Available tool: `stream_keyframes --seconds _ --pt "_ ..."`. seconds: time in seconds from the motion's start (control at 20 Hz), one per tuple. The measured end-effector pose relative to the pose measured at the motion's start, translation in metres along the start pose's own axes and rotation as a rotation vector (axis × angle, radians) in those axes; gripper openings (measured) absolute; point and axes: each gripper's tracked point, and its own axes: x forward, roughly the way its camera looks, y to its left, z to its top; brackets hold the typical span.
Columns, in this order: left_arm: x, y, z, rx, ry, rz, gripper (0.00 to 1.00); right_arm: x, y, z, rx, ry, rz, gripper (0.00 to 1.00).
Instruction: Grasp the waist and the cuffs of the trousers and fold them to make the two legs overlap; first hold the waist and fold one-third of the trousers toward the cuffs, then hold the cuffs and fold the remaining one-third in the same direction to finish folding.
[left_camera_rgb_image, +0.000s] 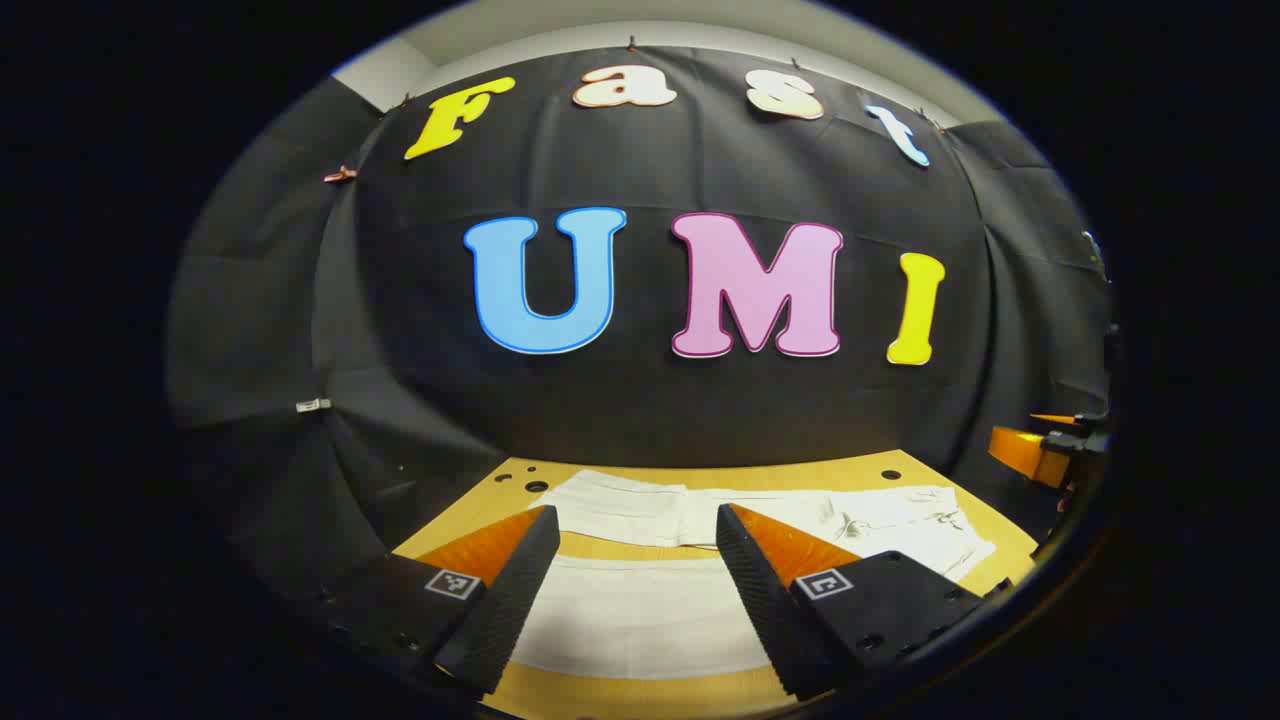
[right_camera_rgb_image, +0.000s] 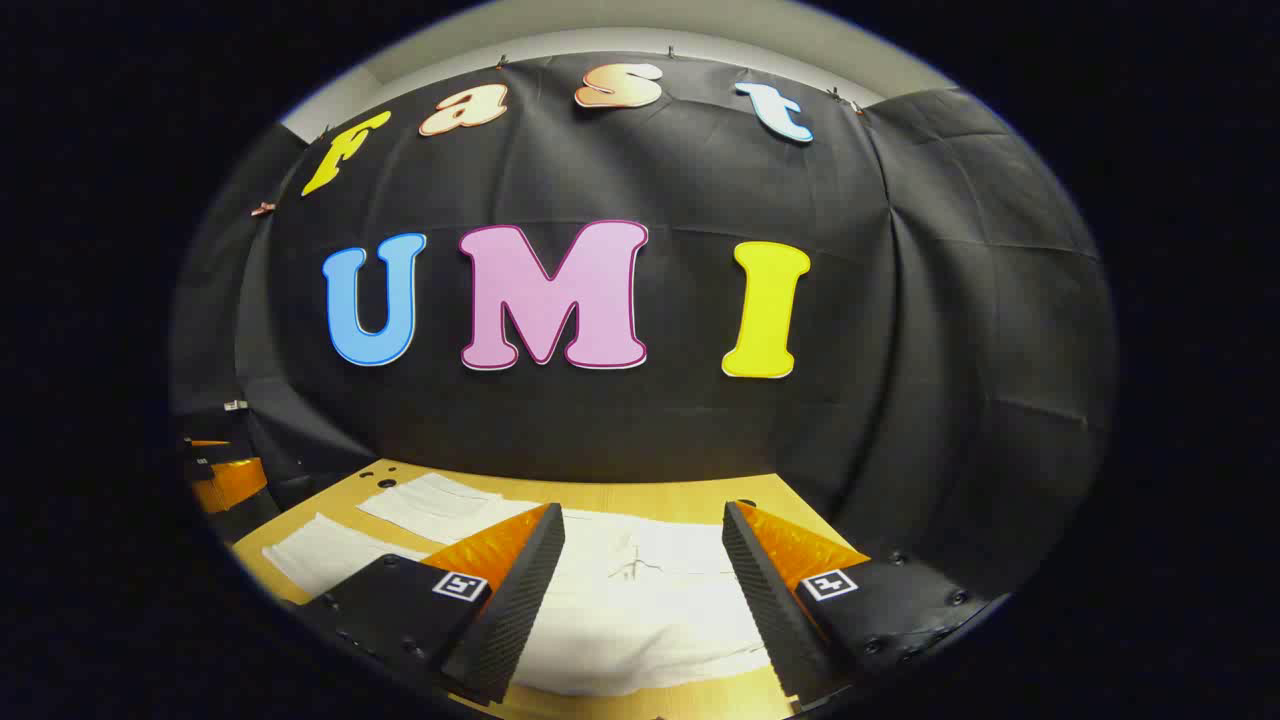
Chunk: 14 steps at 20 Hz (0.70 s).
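Note:
White trousers (left_camera_rgb_image: 640, 610) lie flat on the wooden table (left_camera_rgb_image: 760, 474), the two legs spread apart side by side and the waist (left_camera_rgb_image: 900, 520) at the right. My left gripper (left_camera_rgb_image: 635, 530) hovers open above the near leg, its jaws wide apart and holding nothing. In the right gripper view the waist end of the trousers (right_camera_rgb_image: 640, 600) lies below and between the fingers, and the legs (right_camera_rgb_image: 430, 505) run off to the left. My right gripper (right_camera_rgb_image: 645, 525) is open over the waist, with nothing held.
The other gripper (left_camera_rgb_image: 1040, 450) shows at the right edge of the left gripper view, and another gripper (right_camera_rgb_image: 225, 480) at the left edge of the right gripper view. Black cloth walls close in behind the table (right_camera_rgb_image: 650, 490). Small holes (left_camera_rgb_image: 535, 486) dot the table's far corners.

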Motion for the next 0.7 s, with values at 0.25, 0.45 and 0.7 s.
stream_keyframes --seconds 0.25,0.45,0.7 --pt "0.003 0.008 -0.004 0.017 0.011 -0.021 0.98 -0.002 0.010 -0.003 -0.034 0.002 0.021 0.98" --pt "0.007 0.019 -0.004 -0.002 0.014 -0.007 0.98 0.006 0.009 -0.010 -0.080 0.020 0.051 0.97" --pt "0.012 0.031 -0.008 0.004 0.002 0.028 0.98 0.013 -0.008 -0.010 -0.108 0.014 0.030 0.97"
